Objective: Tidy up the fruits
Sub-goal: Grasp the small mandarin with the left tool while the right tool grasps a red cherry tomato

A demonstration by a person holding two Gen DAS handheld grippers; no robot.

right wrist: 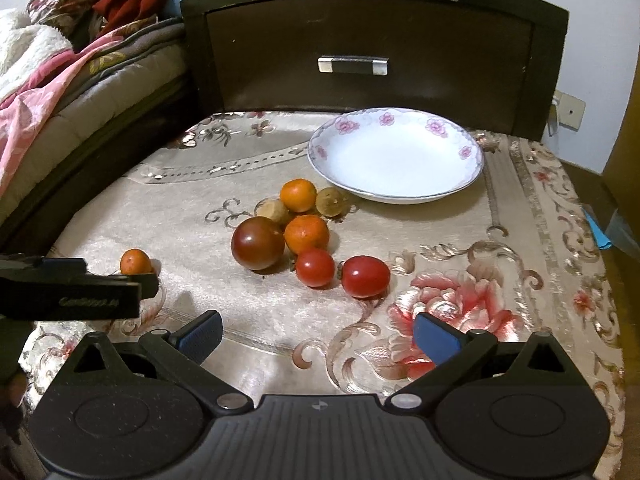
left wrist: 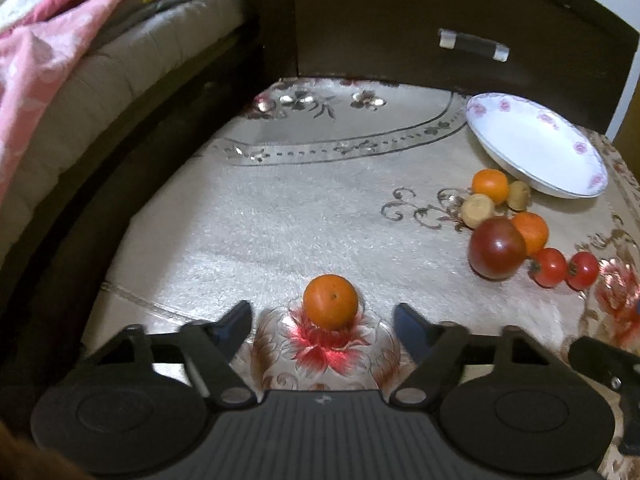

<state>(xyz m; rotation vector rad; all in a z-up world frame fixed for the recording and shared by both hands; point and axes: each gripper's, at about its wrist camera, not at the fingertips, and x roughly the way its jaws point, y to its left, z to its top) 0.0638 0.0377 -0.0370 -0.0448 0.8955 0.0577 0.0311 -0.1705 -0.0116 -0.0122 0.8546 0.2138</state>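
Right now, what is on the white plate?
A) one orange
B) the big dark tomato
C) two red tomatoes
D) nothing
D: the white plate is bare, and every fruit, such as the big dark tomato, lies on the cloth beside it.

A home bedroom: a bed with blankets beside a dark nightstand.

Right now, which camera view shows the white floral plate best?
The right wrist view: the white floral plate shows whole, with its full rim and nothing in it. The left wrist view shows the plate near its right edge, stretched and seen at a slant, but not cut off.
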